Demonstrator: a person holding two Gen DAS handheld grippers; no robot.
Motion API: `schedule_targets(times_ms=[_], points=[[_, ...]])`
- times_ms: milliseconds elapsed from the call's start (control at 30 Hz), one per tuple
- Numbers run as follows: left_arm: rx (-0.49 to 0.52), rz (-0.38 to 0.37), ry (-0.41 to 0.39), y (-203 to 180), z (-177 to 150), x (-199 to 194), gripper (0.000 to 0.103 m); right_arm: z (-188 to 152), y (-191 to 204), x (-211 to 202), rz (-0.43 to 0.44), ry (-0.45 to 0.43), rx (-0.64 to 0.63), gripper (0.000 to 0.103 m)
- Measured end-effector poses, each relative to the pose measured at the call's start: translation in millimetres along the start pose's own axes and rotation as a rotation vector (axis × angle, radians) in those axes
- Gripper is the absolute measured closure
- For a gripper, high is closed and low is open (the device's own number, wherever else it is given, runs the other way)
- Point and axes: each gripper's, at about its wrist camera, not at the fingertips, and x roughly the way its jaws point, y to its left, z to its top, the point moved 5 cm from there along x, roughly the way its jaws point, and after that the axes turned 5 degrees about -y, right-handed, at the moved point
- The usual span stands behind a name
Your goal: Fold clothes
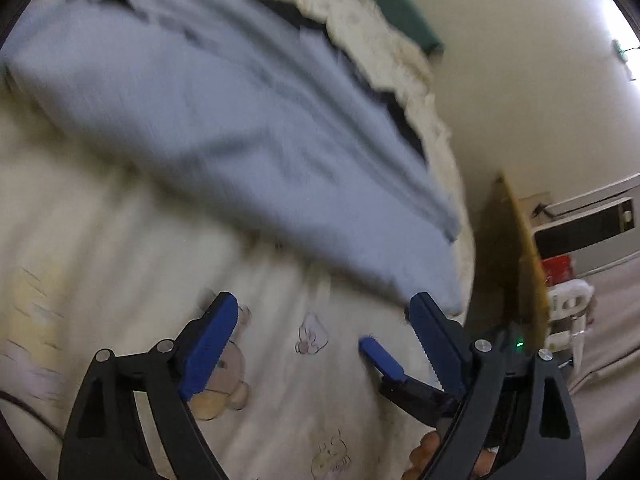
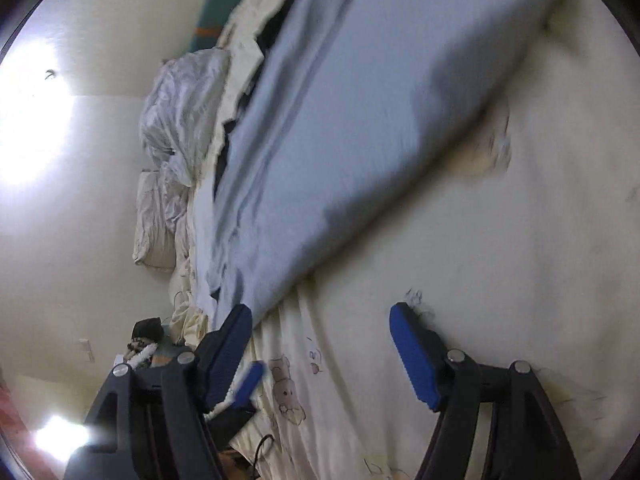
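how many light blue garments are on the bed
1. The light blue garment lies spread on the cream bedsheet, just beyond both open grippers. Dark fabric shows along its far edge, so another piece may be hidden beneath it.

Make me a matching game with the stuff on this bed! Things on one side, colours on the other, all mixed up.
Things:
1. garment spread on the bed
2. bedsheet with little bear drawings
3. gripper pads
4. cloth by the wall at the far end

Colours:
A. teal green
B. cream
C. light blue
D. bright blue

Right pairs: 1-C, 2-B, 3-D, 4-A
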Motion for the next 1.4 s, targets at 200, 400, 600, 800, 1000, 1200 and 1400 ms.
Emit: schedule_targets(times_ms=[200, 400, 600, 800, 1000, 1200, 1400], points=[[-0.098, 0.041, -0.193, 18.8, 46.7, 19.1, 0.016, 37.5, -3.7, 7.5, 0.073, -0.151, 0.061, 0.031], [-0.231, 0.135, -0.326, 79.4, 102.5, -23.9, 0.044, 106.0, -33.0, -41.7, 0.037, -0.359, 0.095, 0.033], [-0.282, 0.261, -0.411, 142.6, 141.1, -74.3, 0.087, 159.5, -64.7, -85.4, -0.015, -0.440, 0.066, 0.071], [-0.178, 0.312, -0.386, 136.6, 155.2, -83.3, 0.097, 172.2, -71.1, -124.0, -0.041, -0.548, 0.061, 0.085], [-0.102, 0.333, -0.450, 133.2, 188.8, -122.9, 0.099, 178.7, -34.8, -151.0, -0.089, -0.536, -0.115, 0.095], [0.003, 0.351, -0.437, 106.4, 204.6, -159.9, 0.099, 158.8, -2.7, -200.6, -0.041, -0.563, -0.179, 0.096], [0.059, 0.409, -0.324, 103.5, 155.4, -195.7, 0.099, 106.3, -6.2, -236.6, -0.037, -0.527, -0.154, 0.096]])
